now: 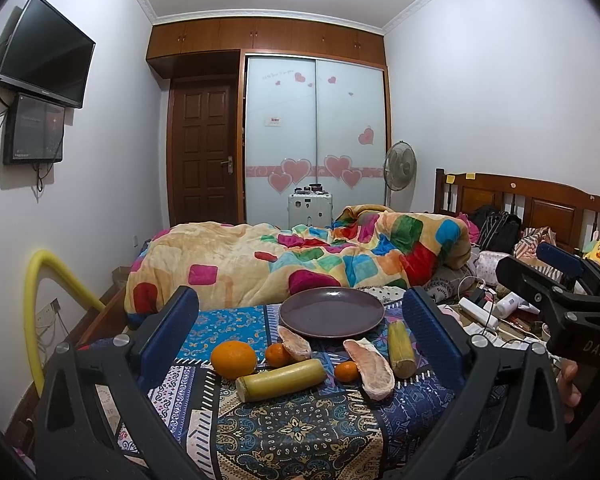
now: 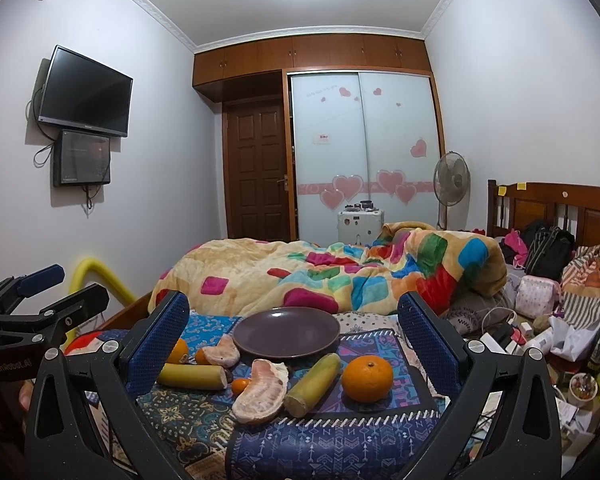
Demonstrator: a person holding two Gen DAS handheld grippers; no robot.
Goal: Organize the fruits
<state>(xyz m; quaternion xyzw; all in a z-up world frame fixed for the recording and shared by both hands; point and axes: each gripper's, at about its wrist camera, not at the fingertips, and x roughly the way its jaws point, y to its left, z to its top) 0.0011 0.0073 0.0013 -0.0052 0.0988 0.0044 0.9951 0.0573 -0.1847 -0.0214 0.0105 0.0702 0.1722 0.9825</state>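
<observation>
A purple plate (image 1: 331,312) (image 2: 286,334) lies empty on a patterned cloth (image 1: 300,432). In front of it lie a large orange (image 1: 233,359), two small tangerines (image 1: 277,354) (image 1: 346,371), two pomelo pieces (image 1: 374,368) (image 1: 295,343) and two sugarcane pieces (image 1: 280,378) (image 1: 401,349). The right wrist view shows another large orange (image 2: 367,373), a pomelo piece (image 2: 262,392) and a sugarcane piece (image 2: 316,378). My left gripper (image 1: 300,328) is open and empty, held back from the fruit. My right gripper (image 2: 292,332) is open and empty too.
A bed with a colourful blanket (image 1: 300,256) lies behind the cloth. Clutter, cables and bags (image 2: 540,320) fill the right side. A yellow foam tube (image 1: 40,304) stands at the left. The other gripper shows at each view's edge (image 1: 560,292) (image 2: 28,308).
</observation>
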